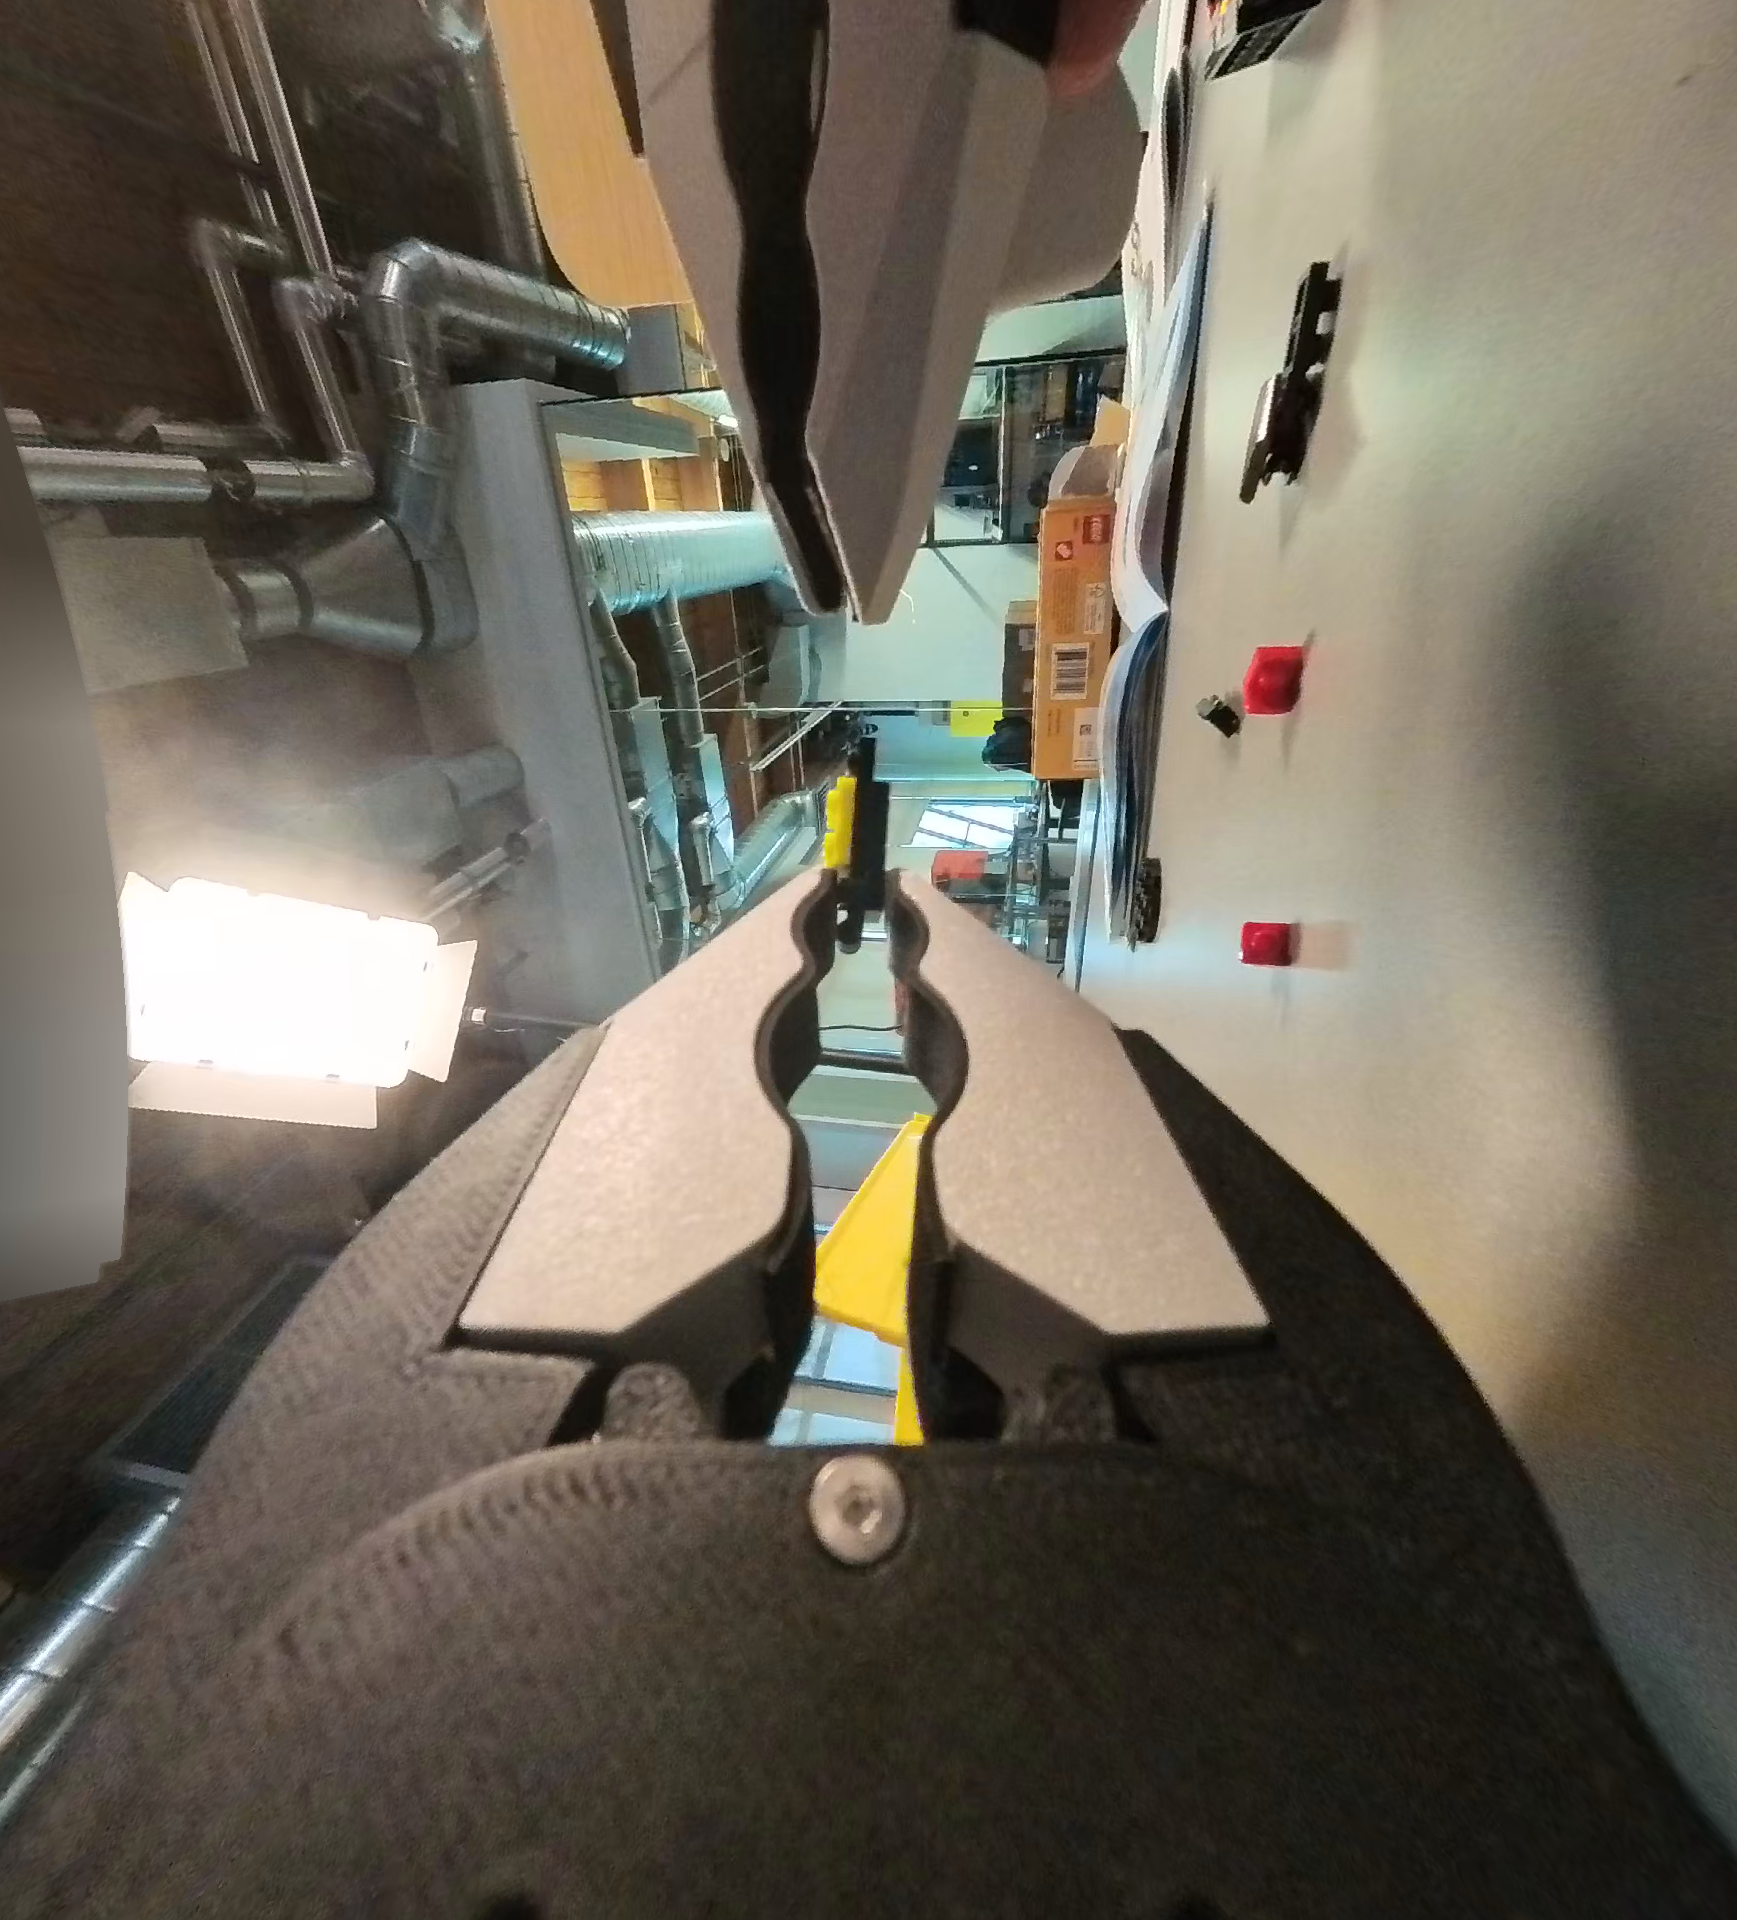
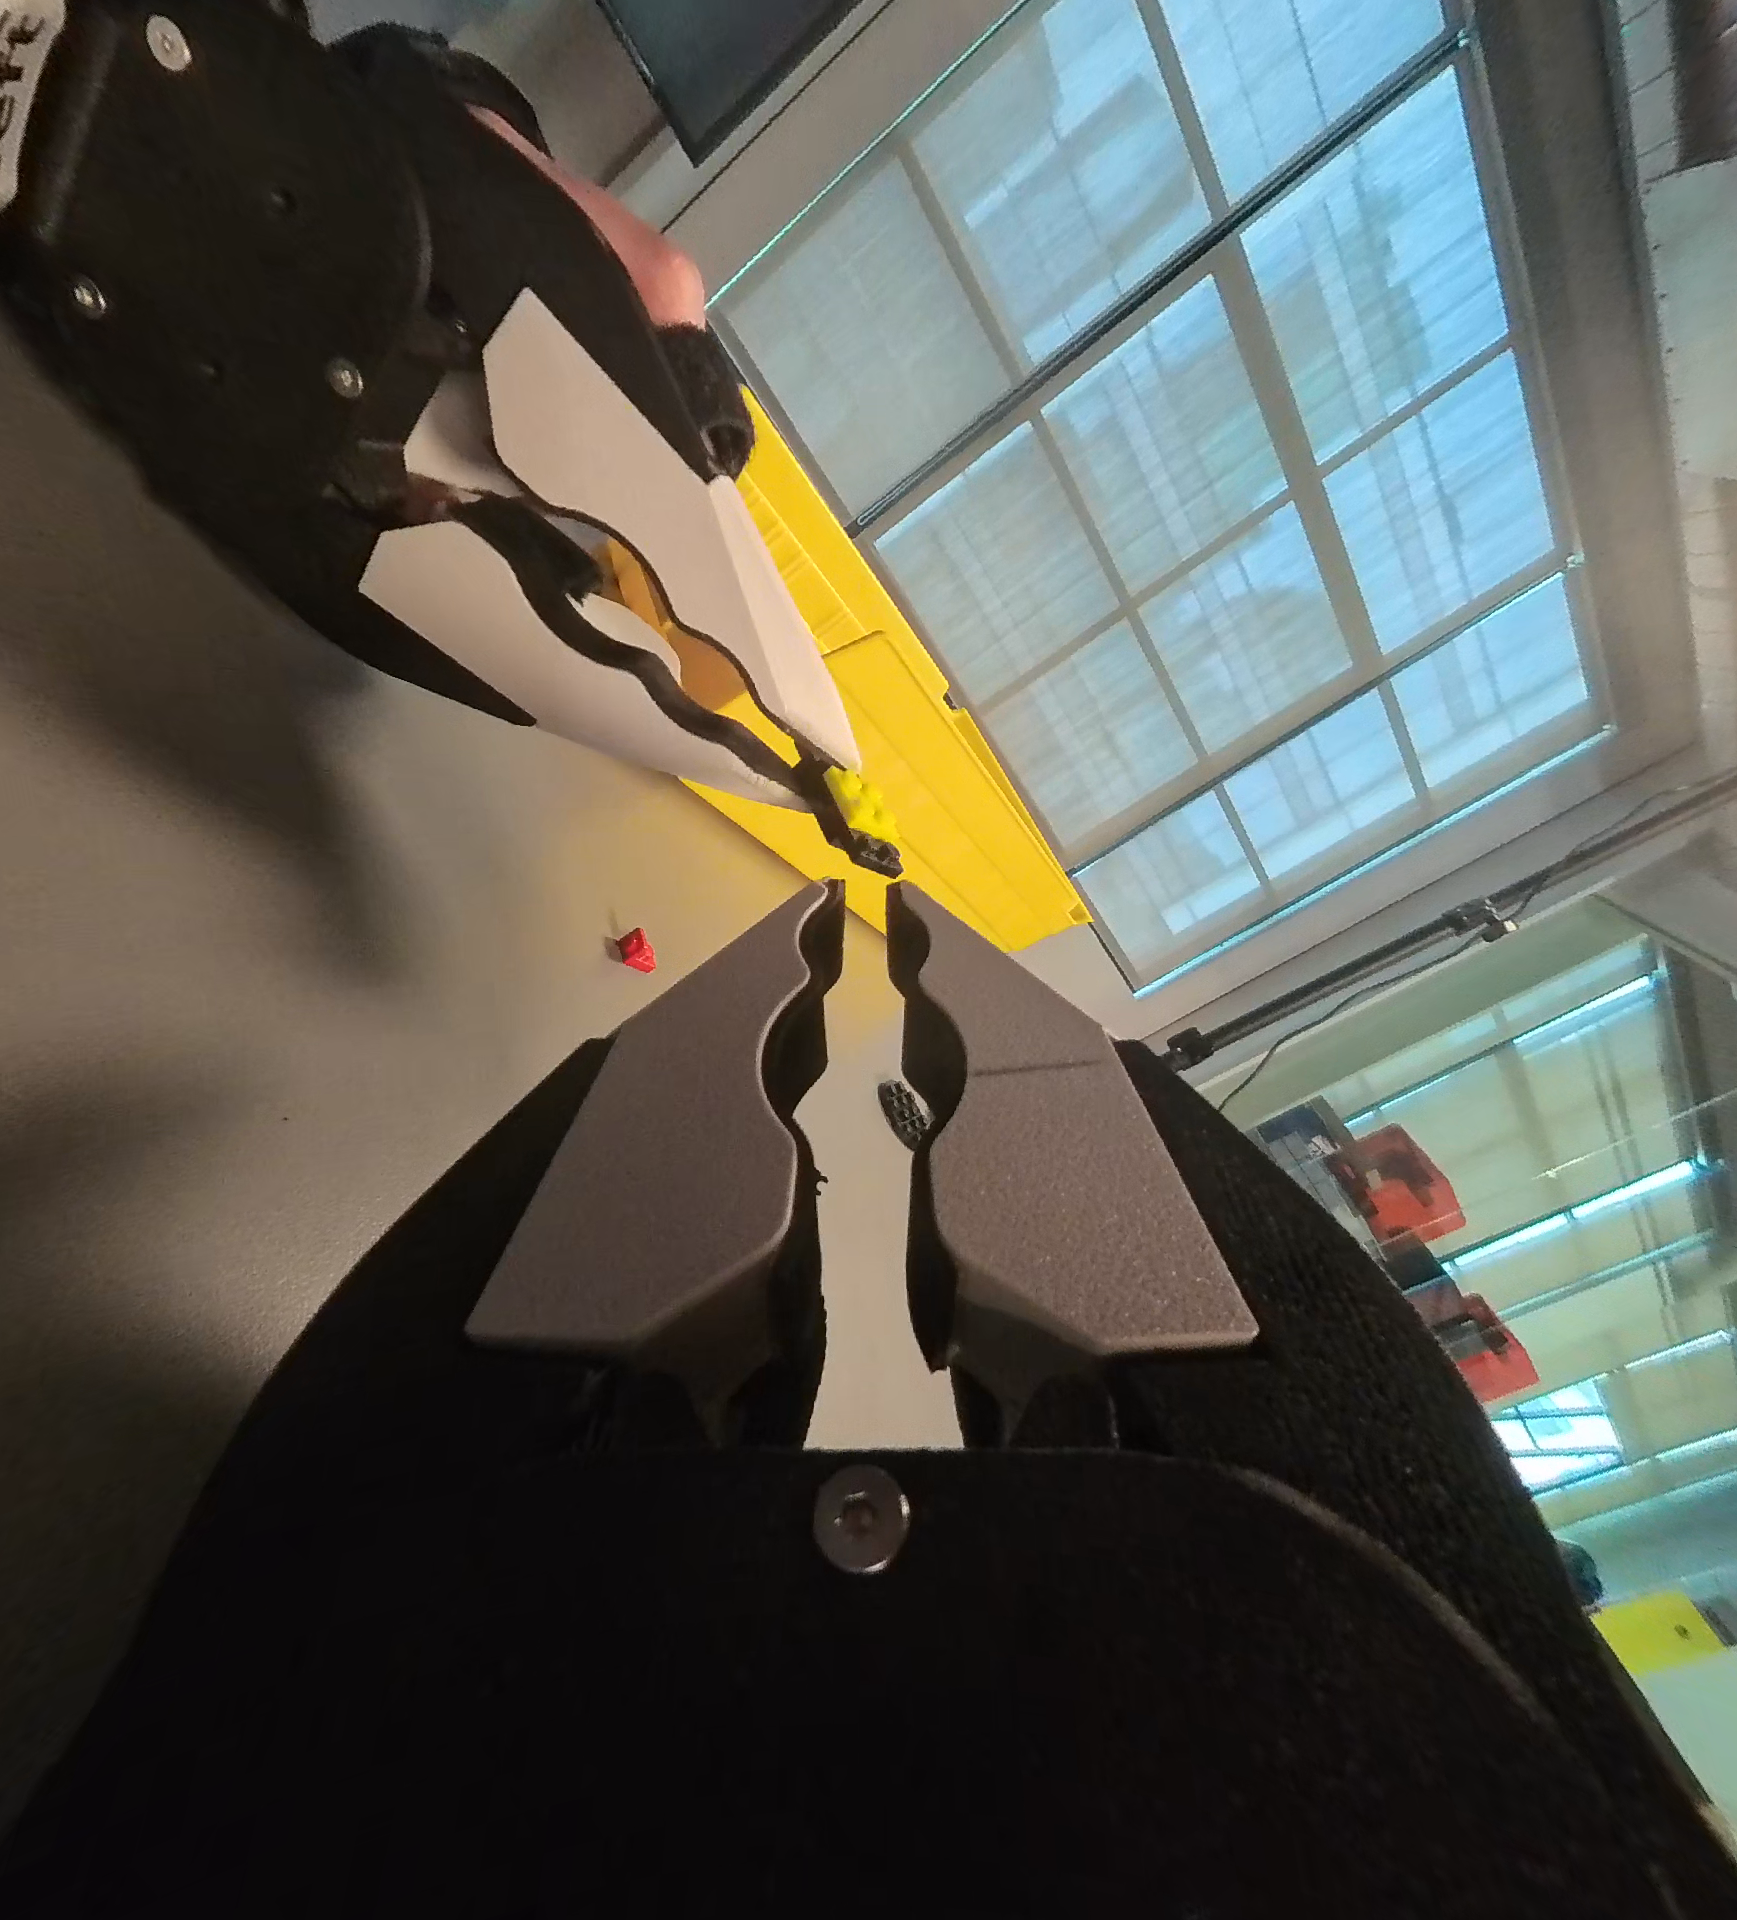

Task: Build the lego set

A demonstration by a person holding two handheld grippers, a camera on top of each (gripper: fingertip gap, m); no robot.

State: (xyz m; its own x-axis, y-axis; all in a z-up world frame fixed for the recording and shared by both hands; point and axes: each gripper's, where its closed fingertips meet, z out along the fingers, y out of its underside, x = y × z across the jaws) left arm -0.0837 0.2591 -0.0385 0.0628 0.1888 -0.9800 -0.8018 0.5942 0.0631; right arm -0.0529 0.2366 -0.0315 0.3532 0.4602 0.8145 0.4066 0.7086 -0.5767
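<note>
Left gripper (image 1: 859, 883) pinched on a small black-and-yellow lego assembly (image 1: 862, 821), held at the fingertips clear of the grey table (image 1: 1466, 1143); yellow piece sits on one face of the black one. Right gripper (image 2: 864, 891) slightly parted, narrow gap between the tips, nothing held; tips just beside the assembly (image 2: 859, 821), apparently not touching, though the angle is poor. On the table: two red bricks (image 1: 1274, 677) well apart from the grippers; a small dark piece (image 1: 1219, 715) beside one; a longer black sub-assembly (image 1: 1295, 384); an open booklet (image 1: 1150, 540); yellow bin (image 2: 905, 727) behind.
</note>
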